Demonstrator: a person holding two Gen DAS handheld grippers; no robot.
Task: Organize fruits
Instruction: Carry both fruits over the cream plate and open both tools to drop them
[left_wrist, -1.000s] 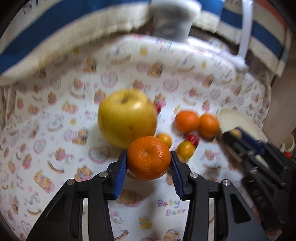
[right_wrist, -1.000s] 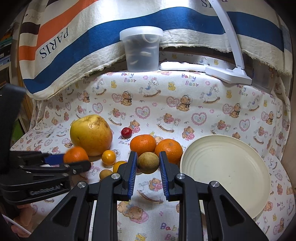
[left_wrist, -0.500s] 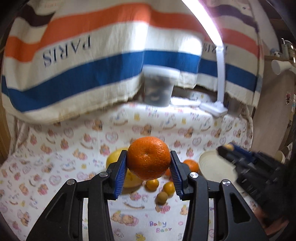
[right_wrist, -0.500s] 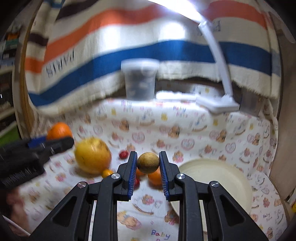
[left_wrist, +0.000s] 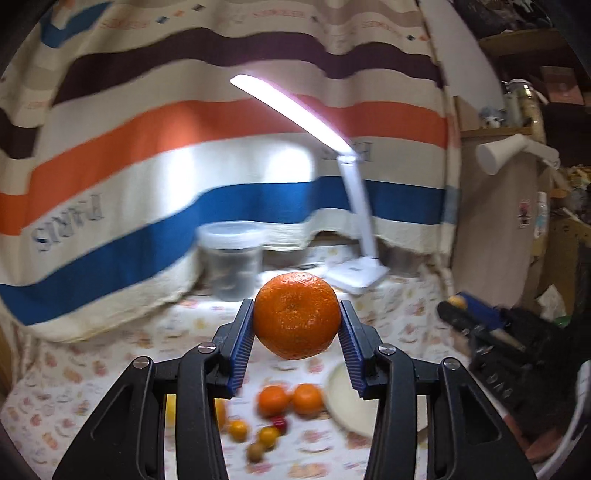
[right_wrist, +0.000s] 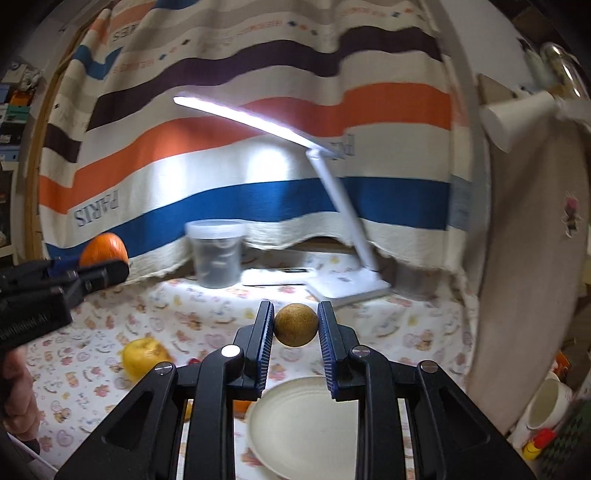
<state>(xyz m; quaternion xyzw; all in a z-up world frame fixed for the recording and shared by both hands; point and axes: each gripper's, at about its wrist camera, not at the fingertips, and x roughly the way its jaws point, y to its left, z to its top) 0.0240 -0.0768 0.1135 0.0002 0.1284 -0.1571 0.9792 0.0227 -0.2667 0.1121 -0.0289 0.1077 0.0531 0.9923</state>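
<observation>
The left claw (left_wrist: 296, 321) is clenched on a mandarin orange (left_wrist: 296, 315), held at frame centre in the left wrist view, clear of the tabletop (left_wrist: 92, 373). The pads bear on opposite sides at the fruit's widest girth. The pebbled rind should give fair friction; the fruit is judged light but soft, so a harder squeeze could bruise or split it.

The right claw (right_wrist: 296, 325) is clenched on a small round brown fruit (right_wrist: 296, 324), species not determinable, held at lower centre of the right wrist view just above the far rim of the cream plate (right_wrist: 295, 424). Its skin looks matte and firm; it is judged light and liable to roll once released, so the plate's dished centre would suit it better than the rim.

Remaining fruit lies on the tabletop at the bottom of the left wrist view: two further mandarins (left_wrist: 273, 400), several small orange and red fruits (left_wrist: 267, 435), all blurred. A large yellow fruit (right_wrist: 142, 356) sits at lower left of the right wrist view.

Legible writing: "PARIS" (right_wrist: 98, 212) on the striped cloth backdrop (right_wrist: 258, 155). Lettering on the left claw's body, at the left edge of the right wrist view, is too blurred to read. The tabletop cover's print is illegible.
</observation>
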